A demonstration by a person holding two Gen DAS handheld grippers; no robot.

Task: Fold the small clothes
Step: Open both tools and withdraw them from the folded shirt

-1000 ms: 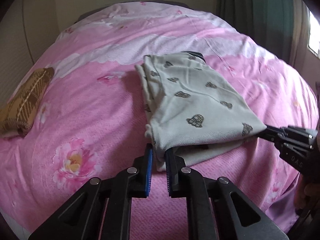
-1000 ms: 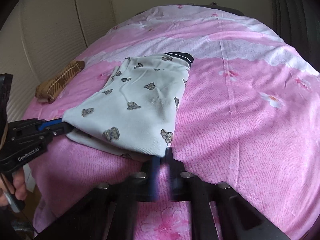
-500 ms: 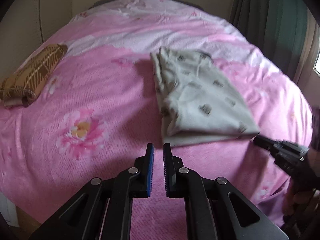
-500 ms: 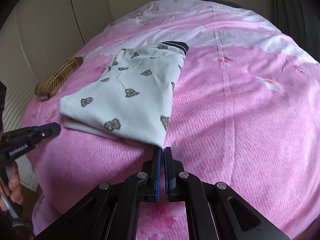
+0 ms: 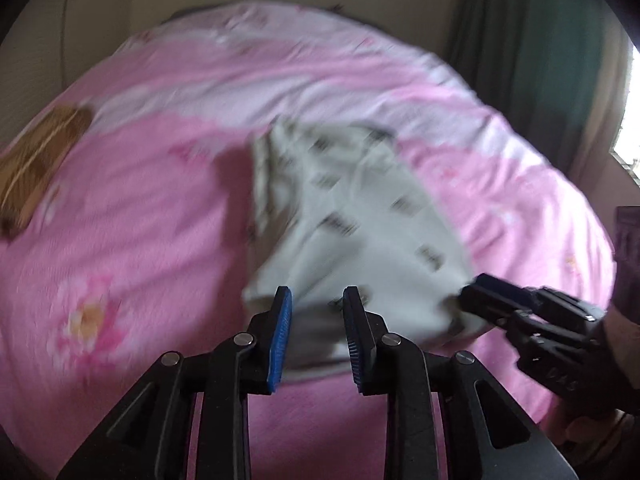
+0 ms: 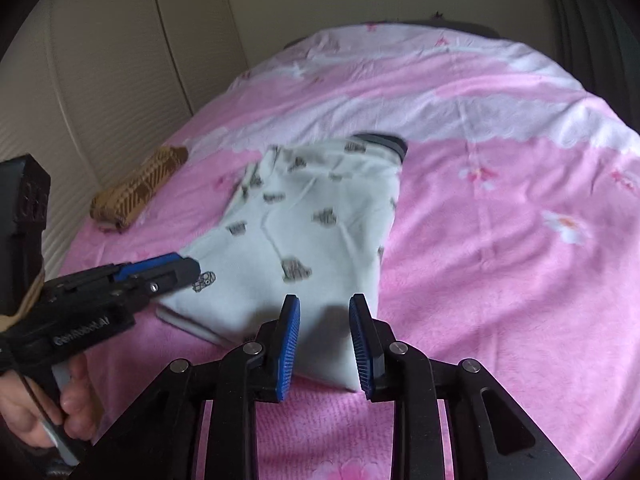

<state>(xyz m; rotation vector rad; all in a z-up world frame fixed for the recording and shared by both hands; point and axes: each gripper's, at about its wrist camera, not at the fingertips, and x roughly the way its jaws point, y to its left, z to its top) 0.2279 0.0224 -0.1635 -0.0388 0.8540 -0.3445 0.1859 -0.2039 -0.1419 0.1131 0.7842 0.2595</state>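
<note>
A folded pale grey garment [image 5: 360,220] with small dark prints lies on the pink bed; it also shows in the right wrist view [image 6: 312,232], with a dark striped band at its far end. My left gripper [image 5: 317,312] is open, its jaws straddling the garment's near left edge. It shows from the side in the right wrist view [image 6: 176,270], over the garment's left corner. My right gripper [image 6: 325,320] is open, with the garment's near right corner between its jaws. In the left wrist view it [image 5: 480,294] reaches that corner. The left wrist view is blurred.
A pink floral bedsheet [image 6: 500,240] covers the bed. A folded brown plaid cloth [image 6: 140,188] lies at the bed's left edge, also in the left wrist view [image 5: 36,160]. A beige padded wall stands left and a dark green curtain [image 5: 532,40] right.
Both grippers were shut and drawn back from the garment half a second ago. Both have now opened and moved forward onto its near edge.
</note>
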